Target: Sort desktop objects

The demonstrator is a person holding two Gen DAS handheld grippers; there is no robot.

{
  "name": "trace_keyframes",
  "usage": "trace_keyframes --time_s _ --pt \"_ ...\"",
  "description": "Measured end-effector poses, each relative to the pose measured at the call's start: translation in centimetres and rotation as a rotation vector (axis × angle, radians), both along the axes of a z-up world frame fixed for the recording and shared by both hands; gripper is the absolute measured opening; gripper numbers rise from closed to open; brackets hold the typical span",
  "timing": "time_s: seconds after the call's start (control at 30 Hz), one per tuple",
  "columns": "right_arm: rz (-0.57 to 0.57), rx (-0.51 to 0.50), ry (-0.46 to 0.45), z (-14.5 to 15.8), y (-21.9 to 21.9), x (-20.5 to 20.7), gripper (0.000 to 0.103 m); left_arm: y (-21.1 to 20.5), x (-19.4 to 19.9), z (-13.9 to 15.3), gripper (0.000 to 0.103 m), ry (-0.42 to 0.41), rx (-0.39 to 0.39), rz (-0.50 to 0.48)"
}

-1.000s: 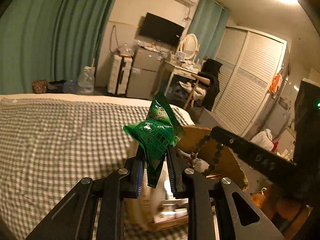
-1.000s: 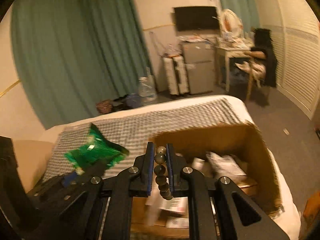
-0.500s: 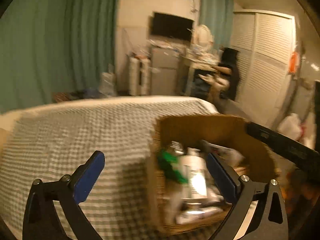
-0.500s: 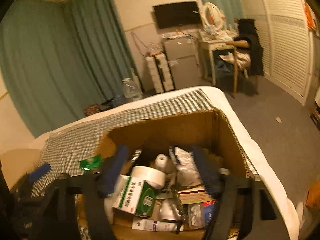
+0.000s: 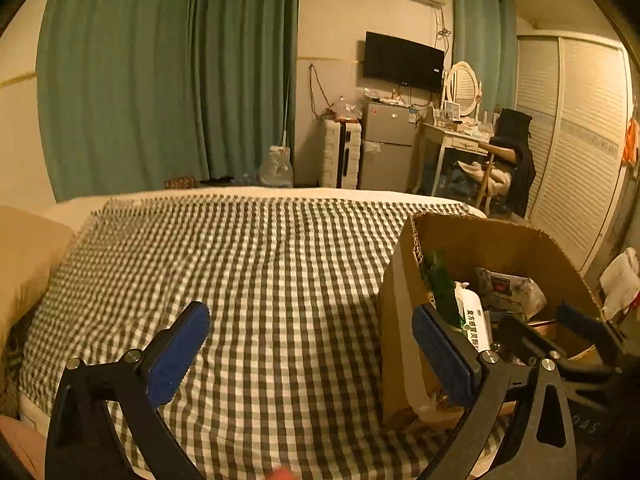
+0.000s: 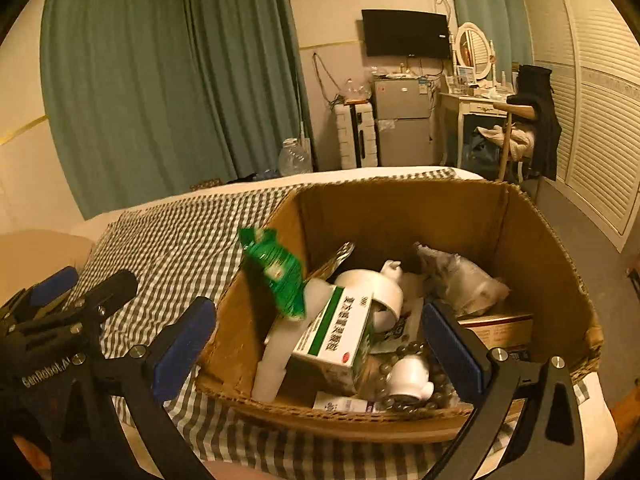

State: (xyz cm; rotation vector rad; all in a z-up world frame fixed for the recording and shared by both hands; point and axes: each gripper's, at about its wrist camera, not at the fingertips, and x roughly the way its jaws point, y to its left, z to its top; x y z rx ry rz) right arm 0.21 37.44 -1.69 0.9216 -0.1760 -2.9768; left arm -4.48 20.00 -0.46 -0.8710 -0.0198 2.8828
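Observation:
An open cardboard box [image 6: 400, 208] stands on the checked bed cover [image 5: 260, 280]. Inside, a green packet [image 6: 276, 276] leans against the box's left wall. A string of dark beads [image 6: 404, 364] lies at the bottom beside a small white bottle [image 6: 410, 378] and a white-and-green carton [image 6: 336, 332]. My right gripper [image 6: 320, 316] hangs over the box's near rim, its jaws opening with nothing held between the pads. My left gripper [image 5: 310, 320] stands open and bare over the bed cover, just left of the box [image 5: 480, 240]; the packet [image 5: 442, 284] shows inside it.
A beige pillow [image 5: 24, 256] lies at the bed's left edge. Beyond the bed stand a water jug [image 5: 276, 168], a small fridge [image 5: 386, 148], a dressing table with a chair [image 5: 508, 160] and louvred wardrobe doors [image 5: 580, 160]. The box holds several more packets and bottles.
Both grippers have gone from shut to wide open and dropped lower. The green packet left my left gripper and the beads left my right one; both now lie in the box.

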Motion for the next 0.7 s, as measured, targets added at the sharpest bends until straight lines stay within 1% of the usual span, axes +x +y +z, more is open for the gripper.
trace_keyframes --time_s 0.03,0.1,0.2,0.4,0.53,0.63,0.7 --pt "-0.01 0.012 0.001 0.1 0.0 0.0 0.102 -0.2 0.0 -0.1 0.103 0.001 0.012 0.008" --pt "-0.018 0.0 0.006 0.3 0.4 0.1 0.102 -0.2 0.0 -0.1 0.103 0.003 0.02 0.008" --pt "-0.039 -0.03 0.007 0.3 1.1 0.2 0.102 -0.3 0.3 -0.3 0.103 0.003 0.0 0.007" --pt "-0.038 -0.027 -0.014 -0.1 1.2 0.0 0.102 -0.6 0.9 -0.1 0.103 0.009 0.001 0.002" --pt "-0.039 -0.03 -0.027 -0.5 0.9 -0.3 0.102 -0.8 0.6 -0.3 0.103 -0.012 -0.006 0.017" --pt "-0.04 -0.04 -0.027 -0.6 0.8 -0.3 0.102 -0.7 0.1 -0.8 0.103 -0.056 -0.023 0.065" --pt "-0.041 -0.043 -0.027 -0.6 0.6 -0.3 0.102 -0.9 -0.2 -1.1 0.103 -0.083 -0.001 0.042"
